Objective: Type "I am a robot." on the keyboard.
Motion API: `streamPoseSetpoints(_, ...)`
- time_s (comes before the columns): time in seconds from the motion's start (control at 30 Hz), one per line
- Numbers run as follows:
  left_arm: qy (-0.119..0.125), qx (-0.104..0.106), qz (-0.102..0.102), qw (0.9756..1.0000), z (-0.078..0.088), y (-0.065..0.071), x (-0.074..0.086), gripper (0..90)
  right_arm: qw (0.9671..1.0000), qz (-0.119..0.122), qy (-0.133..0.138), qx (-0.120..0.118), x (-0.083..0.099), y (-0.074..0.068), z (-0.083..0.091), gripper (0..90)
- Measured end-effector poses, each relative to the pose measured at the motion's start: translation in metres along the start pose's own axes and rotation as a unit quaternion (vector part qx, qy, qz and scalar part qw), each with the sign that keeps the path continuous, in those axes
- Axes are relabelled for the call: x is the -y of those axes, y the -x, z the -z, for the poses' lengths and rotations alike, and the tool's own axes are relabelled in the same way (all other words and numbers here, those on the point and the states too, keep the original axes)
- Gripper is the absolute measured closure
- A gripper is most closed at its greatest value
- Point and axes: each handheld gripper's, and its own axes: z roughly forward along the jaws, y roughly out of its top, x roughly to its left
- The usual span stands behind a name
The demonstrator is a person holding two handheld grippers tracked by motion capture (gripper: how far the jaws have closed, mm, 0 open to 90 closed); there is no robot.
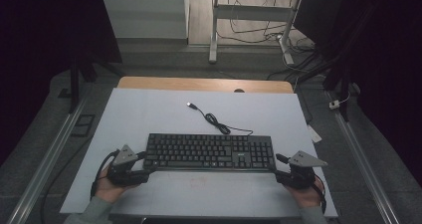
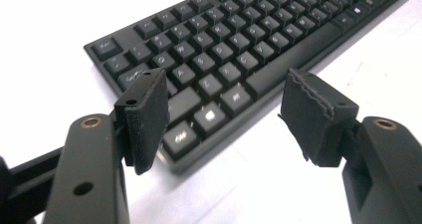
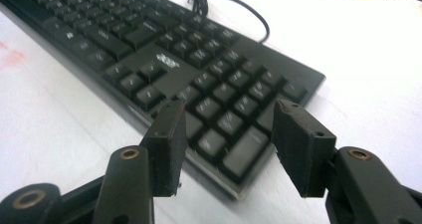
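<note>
Left tool [image 1: 149, 170] and right tool [image 1: 276, 174] both stand open at the near corners of the keyboard [image 1: 211, 152] — nothing clamped, the keyboard's corner sitting between each set of jaws without pad contact. Keyboard lies flat near the bench's [image 1: 149, 114] front edge, roughly centred, its cable [image 1: 214, 118] trailing toward the far edge with the USB plug [image 1: 190, 105] loose. Likely light, stiff plastic with a slick, thin frame — pinch the frame edge at both ends rather than the keys, and mind the cable dragging; no containers here.
</note>
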Motion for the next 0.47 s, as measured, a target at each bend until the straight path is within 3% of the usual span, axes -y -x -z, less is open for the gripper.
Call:
streamPoseSetpoints(0.17, 0.012, -0.003, 0.013, 0.9998, 0.0009, -0.0066, 0.0, 35.5, 1.0, -0.002, -0.008, 0.004, 0.0065, 0.0039, 0.0016, 47.4)
streamPoseSetpoints(0.47, 0.006, -0.002, 0.005, 1.0, -0.0034, -0.0044, -0.0008, 35.4, 0.9999, 0.007, -0.006, 0.008, 0.0075, 0.0057, 0.0002, 46.3)
